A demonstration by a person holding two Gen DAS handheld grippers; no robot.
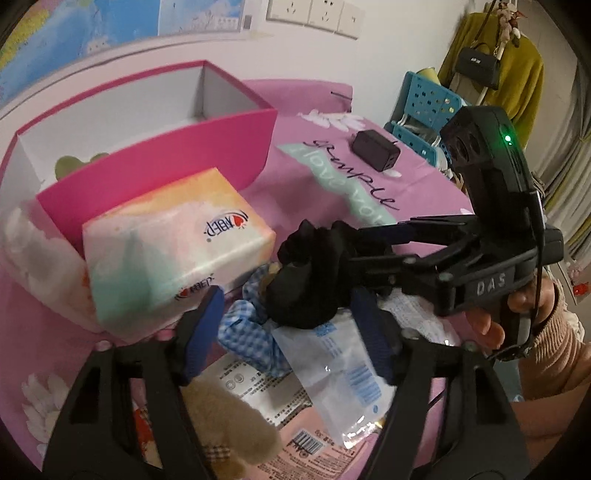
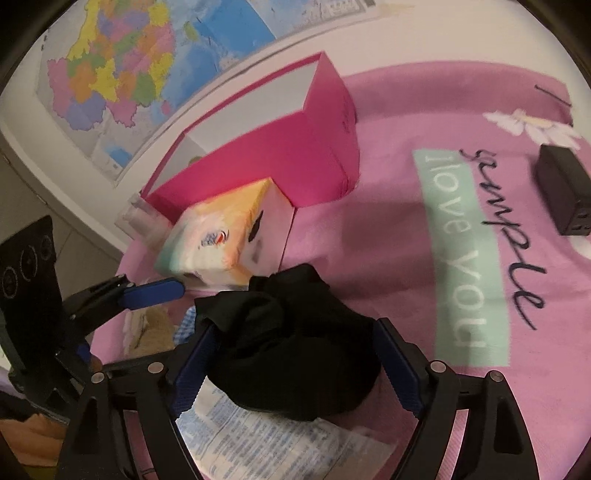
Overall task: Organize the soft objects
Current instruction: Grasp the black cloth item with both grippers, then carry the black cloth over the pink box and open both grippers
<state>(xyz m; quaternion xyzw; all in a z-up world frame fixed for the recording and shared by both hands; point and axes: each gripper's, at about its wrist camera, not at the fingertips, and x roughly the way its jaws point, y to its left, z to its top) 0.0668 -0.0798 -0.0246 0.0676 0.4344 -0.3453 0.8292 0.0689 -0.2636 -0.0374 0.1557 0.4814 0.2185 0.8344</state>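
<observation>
Left wrist view: nearest, the left tongs [image 1: 284,332] stand part open over a heap on the counter [image 1: 424,206], a pink cloth printed with white daisies, nothing pressed between the pads. In the heap lie one tan plush toy [image 1: 229,421], one blue checked scrunchie [image 1: 251,339], one clear plastic packet [image 1: 332,369] with blue print and one pink packet [image 1: 295,446] with a barcode.

Just beyond, the right tongs [image 1: 325,273] stand wide around one bundle of black cloth [image 1: 306,280]; from the right wrist view the cloth [image 2: 291,343] lies between the pads on a printed packet [image 2: 258,435], and I cannot tell whether they touch it. The tool's body reads "DAS".

Farther off sits one pastel tissue pack [image 1: 173,251] against one open pink box [image 1: 159,170], and one black charger [image 1: 375,149]. The cloth reads "simple" and "I love you". Behind are a wall map [image 2: 122,66], three sockets [image 1: 314,16], a blue chair [image 1: 424,107] and a hanging yellow garment [image 1: 517,70].
</observation>
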